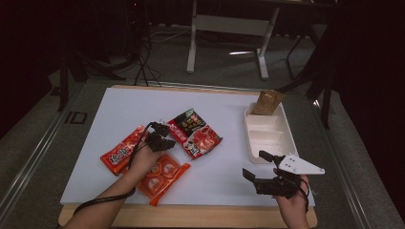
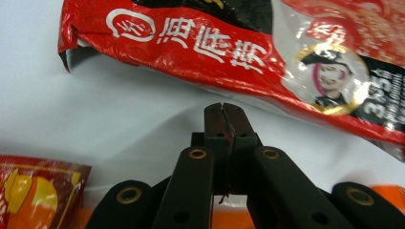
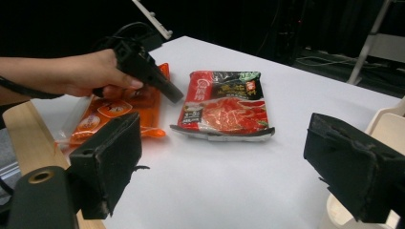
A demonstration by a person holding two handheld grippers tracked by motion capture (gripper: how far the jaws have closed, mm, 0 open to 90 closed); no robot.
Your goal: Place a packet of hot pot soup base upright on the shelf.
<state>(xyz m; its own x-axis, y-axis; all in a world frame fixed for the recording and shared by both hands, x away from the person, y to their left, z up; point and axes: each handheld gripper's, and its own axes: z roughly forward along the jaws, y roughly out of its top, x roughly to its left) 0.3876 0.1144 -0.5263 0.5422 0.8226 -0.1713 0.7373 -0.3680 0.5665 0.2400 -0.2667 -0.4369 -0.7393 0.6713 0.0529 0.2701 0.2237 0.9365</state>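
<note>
Fingers of left gripper pressed together, empty, red-and-black packet just beyond their tips.

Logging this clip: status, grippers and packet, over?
Left gripper shut, empty, tips just short of the red and black packet. Right gripper open, idle beside the white tray. Nothing blocking the packet.

On my white surface a white plastic compartment tray sits at my right with a brown paper pouch propped in its far compartment, an orange-red flat packet lies at my left, and a white-legged table frame stands beyond.
</note>
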